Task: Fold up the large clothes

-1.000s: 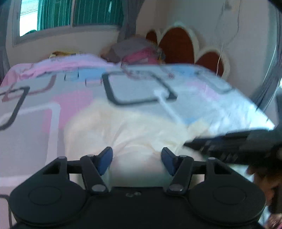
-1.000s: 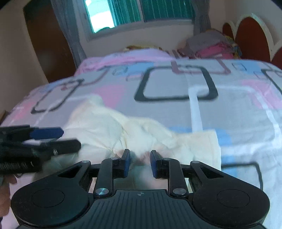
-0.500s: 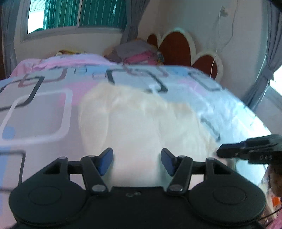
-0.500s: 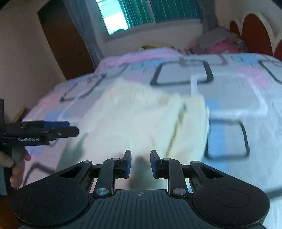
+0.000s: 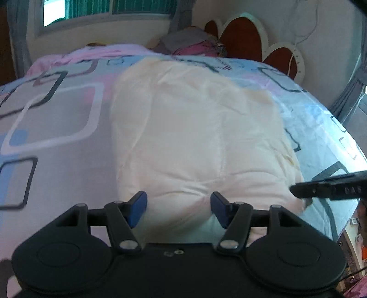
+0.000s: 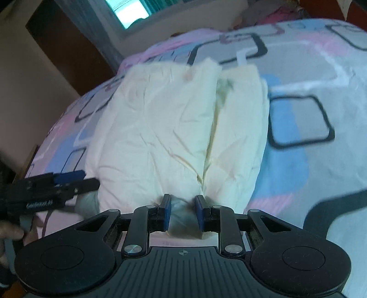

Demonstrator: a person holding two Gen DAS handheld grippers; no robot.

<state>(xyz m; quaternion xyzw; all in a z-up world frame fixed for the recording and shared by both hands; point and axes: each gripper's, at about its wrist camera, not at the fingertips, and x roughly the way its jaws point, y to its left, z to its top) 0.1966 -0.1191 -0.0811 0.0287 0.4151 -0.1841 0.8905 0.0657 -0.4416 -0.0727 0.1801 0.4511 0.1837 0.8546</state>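
Observation:
A cream garment [image 5: 195, 137] lies lengthwise and mostly flat on the bed's patterned sheet [image 5: 57, 114]. My left gripper [image 5: 179, 206] holds a thick bunch of its near hem between wide-set blue pads, and the jaws are opening slightly. In the right wrist view the garment [image 6: 160, 126] shows a long fold line down its right side. My right gripper [image 6: 182, 213] is shut on the near hem, narrow, with cloth between the pads. Each gripper shows in the other's view: the right gripper [image 5: 298, 190] at the right, the left gripper [image 6: 89, 180] at the left.
A pile of grey and pink clothes [image 5: 195, 43] sits by the scalloped headboard [image 5: 240, 39] at the far end. The bed's right edge [image 5: 344, 149] drops away near a curtain. A dark door [image 6: 64, 45] and a window [image 6: 130, 11] stand beyond the bed. A hand [image 6: 11, 231] grips the left tool.
Both grippers have drawn back toward the bed's near edge with the hem. The garment, crumpled a second ago, is now stretched out long and flatter.

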